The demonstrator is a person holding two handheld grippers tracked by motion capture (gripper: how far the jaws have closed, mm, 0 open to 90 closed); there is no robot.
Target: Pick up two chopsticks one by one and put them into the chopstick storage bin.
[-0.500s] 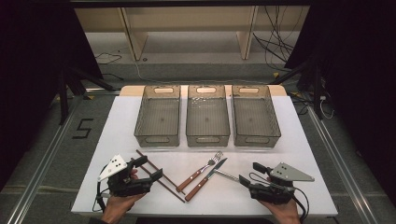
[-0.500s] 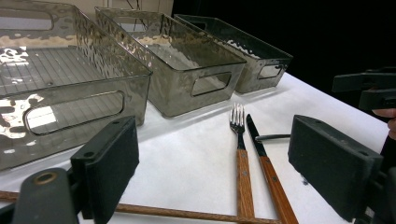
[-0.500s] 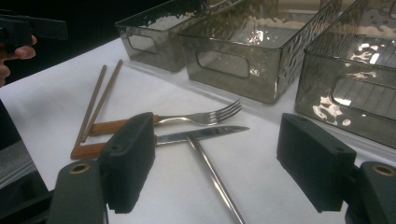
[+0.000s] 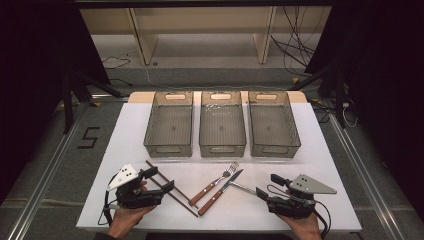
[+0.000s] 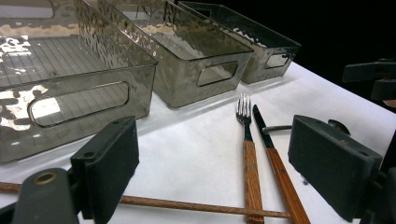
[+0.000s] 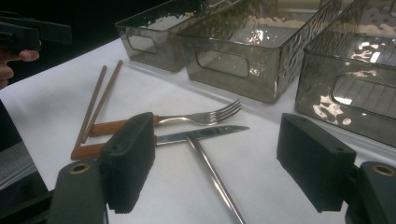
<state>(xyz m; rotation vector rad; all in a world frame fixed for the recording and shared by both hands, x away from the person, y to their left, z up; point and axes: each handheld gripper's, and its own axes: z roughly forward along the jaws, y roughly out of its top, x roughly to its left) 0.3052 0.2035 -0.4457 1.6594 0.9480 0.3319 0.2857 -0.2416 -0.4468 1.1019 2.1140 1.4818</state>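
A fork (image 4: pixel 220 182) and a knife (image 4: pixel 223 192) with wooden handles lie side by side at the table's middle front. Two brown chopsticks (image 4: pixel 170 187) lie to their left. A thin metal stem (image 4: pixel 242 187) touches the knife blade from the right. My left gripper (image 4: pixel 159 179) is open over the chopsticks; in the left gripper view, one chopstick (image 5: pixel 187 205) passes under the open gripper (image 5: pixel 219 163), with fork (image 5: pixel 250 158) and knife (image 5: pixel 275 163) ahead. My right gripper (image 4: pixel 269 185) is open, and the metal stem (image 6: pixel 212 175) lies on the table between the jaws of this gripper (image 6: pixel 224 161).
Three smoky clear bins stand in a row at the back of the white table (image 4: pixel 330 165): left (image 4: pixel 167 149), middle (image 4: pixel 222 149), right (image 4: pixel 275 149). All look bare inside. Dark floor and black stands surround the table.
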